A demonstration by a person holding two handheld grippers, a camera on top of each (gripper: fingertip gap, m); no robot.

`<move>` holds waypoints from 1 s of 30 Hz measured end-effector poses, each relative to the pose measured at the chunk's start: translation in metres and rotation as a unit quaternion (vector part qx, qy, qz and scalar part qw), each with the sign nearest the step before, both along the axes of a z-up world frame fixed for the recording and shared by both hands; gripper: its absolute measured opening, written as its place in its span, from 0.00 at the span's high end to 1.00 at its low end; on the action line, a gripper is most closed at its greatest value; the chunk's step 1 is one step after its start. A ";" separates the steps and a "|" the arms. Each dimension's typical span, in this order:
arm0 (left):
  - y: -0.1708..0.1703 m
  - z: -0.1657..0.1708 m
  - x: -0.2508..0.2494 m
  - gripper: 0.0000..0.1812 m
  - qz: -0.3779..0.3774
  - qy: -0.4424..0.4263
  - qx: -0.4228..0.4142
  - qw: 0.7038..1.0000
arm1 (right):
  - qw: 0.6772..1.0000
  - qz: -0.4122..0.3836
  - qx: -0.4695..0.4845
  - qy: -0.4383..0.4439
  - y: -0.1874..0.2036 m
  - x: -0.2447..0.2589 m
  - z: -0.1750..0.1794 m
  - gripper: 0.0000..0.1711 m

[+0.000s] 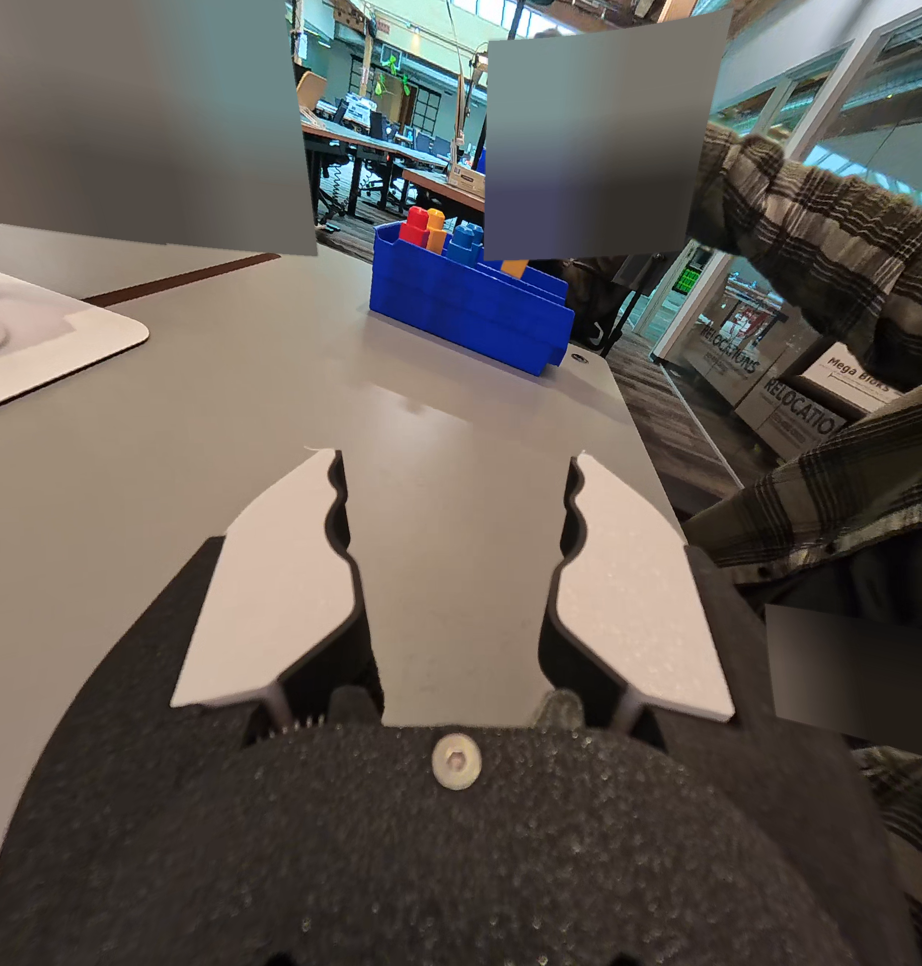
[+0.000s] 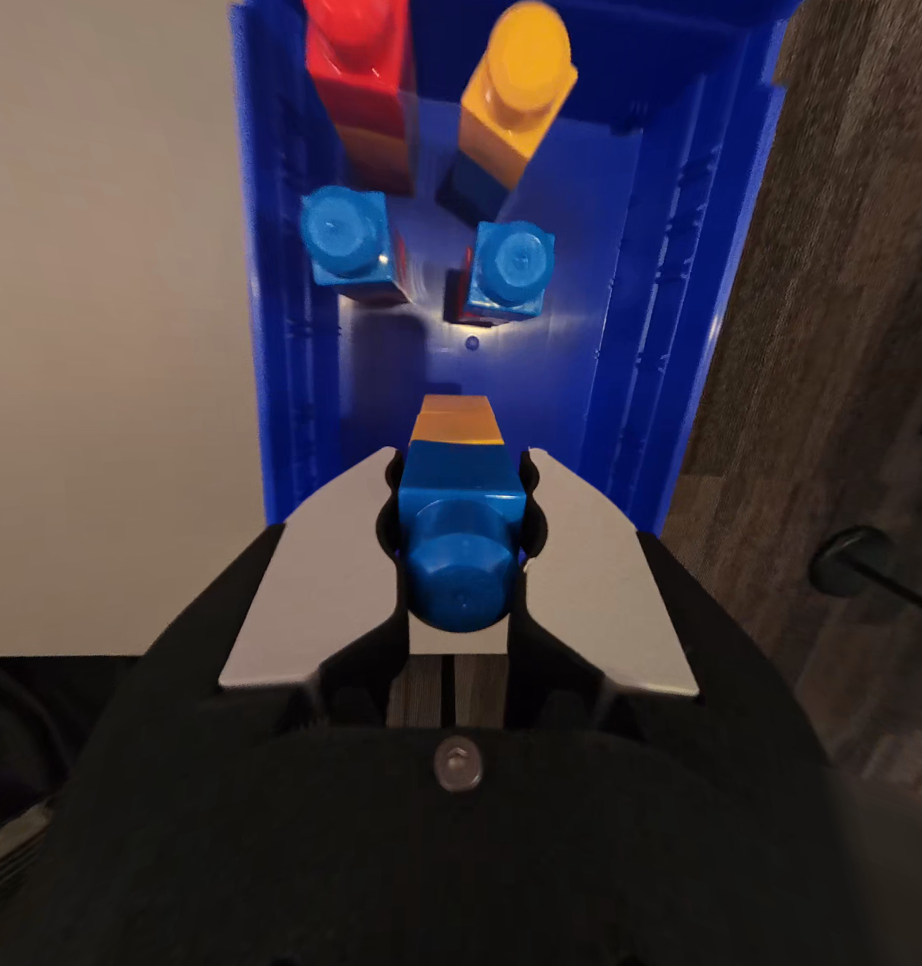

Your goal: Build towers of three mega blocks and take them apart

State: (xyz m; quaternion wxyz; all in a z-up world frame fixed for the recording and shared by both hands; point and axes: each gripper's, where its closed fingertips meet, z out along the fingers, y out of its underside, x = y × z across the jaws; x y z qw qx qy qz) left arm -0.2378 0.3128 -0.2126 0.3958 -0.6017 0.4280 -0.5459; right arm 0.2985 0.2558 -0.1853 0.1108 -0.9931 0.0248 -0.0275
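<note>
Jaws clamp smooth blue block (image 2: 459, 486); left gripper (image 1: 456, 460) agape.

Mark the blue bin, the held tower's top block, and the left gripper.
blue bin (image 1: 464, 308): left wrist view, near side wall.
blue top block (image 2: 459, 554): right wrist view, its stud, between the fingers.
left gripper (image 1: 456, 460): left wrist view, gap between fingertips.

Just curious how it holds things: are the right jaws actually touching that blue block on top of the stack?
Touching. In the right wrist view the right gripper has both jaws pressed against the sides of the blue block, no gap either side.
</note>
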 end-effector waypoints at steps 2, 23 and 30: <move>-0.001 0.001 0.000 0.56 0.000 -0.001 0.003 1.000 | 1.000 -0.011 -0.007 0.008 0.000 0.007 -0.018 0.76; -0.005 -0.013 0.007 0.56 -0.021 0.021 -0.010 0.999 | 0.999 -0.023 -0.028 0.011 0.005 0.026 -0.091 0.69; -0.004 -0.010 0.009 0.54 -0.013 0.014 -0.005 1.000 | 1.000 -0.006 0.023 0.017 0.008 0.020 -0.058 0.43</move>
